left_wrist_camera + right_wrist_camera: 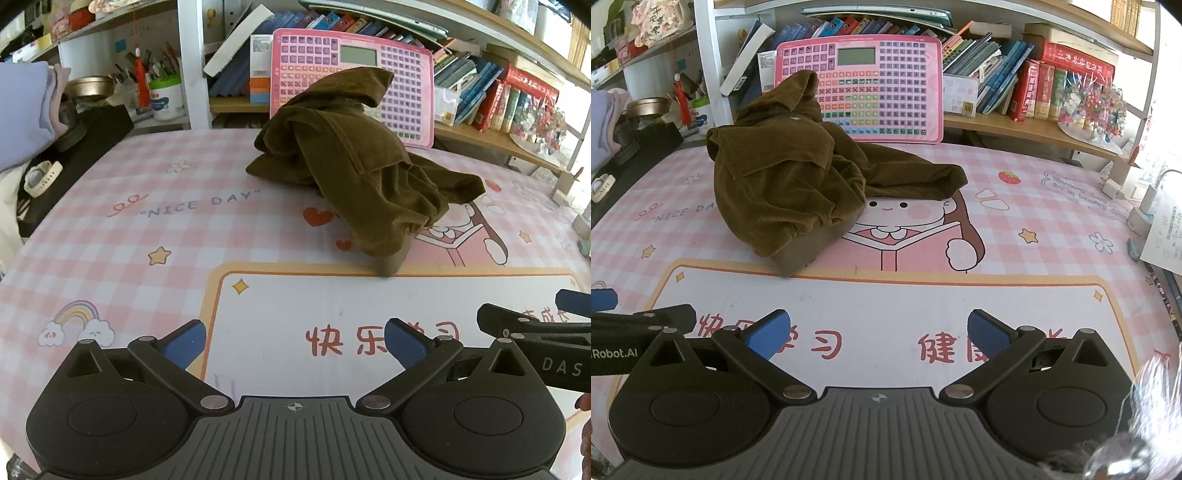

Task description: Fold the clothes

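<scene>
A crumpled olive-brown corduroy garment (354,162) lies in a heap on the pink checked desk mat (155,221), towards the back. In the right wrist view the garment (798,184) sits left of centre, partly over the cartoon girl print. My left gripper (295,343) is open and empty, low over the mat's white panel, well short of the garment. My right gripper (879,336) is open and empty, also short of the garment. The right gripper's fingers (517,325) show at the right edge of the left wrist view.
A pink keypad learning board (871,85) leans on the bookshelf behind the garment. Books (1027,85) fill the shelf. A pen pot (166,96), a bowl and a white watch (40,177) sit at the left. Chargers and papers (1152,206) lie at the right edge.
</scene>
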A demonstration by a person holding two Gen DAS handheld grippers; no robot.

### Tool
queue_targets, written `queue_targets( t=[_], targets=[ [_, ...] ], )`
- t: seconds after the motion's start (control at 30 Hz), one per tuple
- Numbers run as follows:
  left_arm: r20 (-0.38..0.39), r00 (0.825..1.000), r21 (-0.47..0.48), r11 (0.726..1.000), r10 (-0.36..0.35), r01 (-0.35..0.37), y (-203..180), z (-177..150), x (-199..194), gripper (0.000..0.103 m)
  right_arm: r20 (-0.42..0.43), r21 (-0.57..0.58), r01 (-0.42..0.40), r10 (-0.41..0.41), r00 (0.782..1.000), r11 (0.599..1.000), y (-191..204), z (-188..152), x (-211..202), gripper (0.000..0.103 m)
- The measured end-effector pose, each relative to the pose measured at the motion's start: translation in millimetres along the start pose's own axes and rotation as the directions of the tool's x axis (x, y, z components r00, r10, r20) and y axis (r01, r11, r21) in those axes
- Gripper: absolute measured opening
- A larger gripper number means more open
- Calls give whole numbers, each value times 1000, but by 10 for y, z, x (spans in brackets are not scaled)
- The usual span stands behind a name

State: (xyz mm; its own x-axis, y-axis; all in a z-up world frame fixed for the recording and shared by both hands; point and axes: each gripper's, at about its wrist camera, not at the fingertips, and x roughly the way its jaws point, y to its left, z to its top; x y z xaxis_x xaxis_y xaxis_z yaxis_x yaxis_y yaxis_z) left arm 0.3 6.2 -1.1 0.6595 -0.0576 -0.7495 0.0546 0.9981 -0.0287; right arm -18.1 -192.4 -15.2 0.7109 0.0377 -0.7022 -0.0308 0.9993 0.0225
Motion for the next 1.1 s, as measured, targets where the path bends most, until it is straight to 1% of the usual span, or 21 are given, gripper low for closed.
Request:
queue_targets(
  t=[0.07,0.17,0.53,0.73,1.1],
  targets=[
    [3,1000,-5,1000,-4,4,4,1,-7,103,0,0,-1,1,1000,1000,-2,0,0,103],
    [4,1000,0,1000,11,-11,-8,5,-12,103,0,1,-2,2,1000,1000,1,3,0,103],
    [0,1000,8,1000,1,-1,-26,17,2,103,0,4,-3,3,1000,1000,-15,-1,7,103],
    [0,1000,9,1000,12,-12,-28,19,4,103,-2,5,-9,9,1000,1000,-14,1,8,103],
    [11,1000,13,1000,9,-10,-20,16,-2,103,-6,9,-11,11,1000,1000,-10,-4,17,103]
  ],
)
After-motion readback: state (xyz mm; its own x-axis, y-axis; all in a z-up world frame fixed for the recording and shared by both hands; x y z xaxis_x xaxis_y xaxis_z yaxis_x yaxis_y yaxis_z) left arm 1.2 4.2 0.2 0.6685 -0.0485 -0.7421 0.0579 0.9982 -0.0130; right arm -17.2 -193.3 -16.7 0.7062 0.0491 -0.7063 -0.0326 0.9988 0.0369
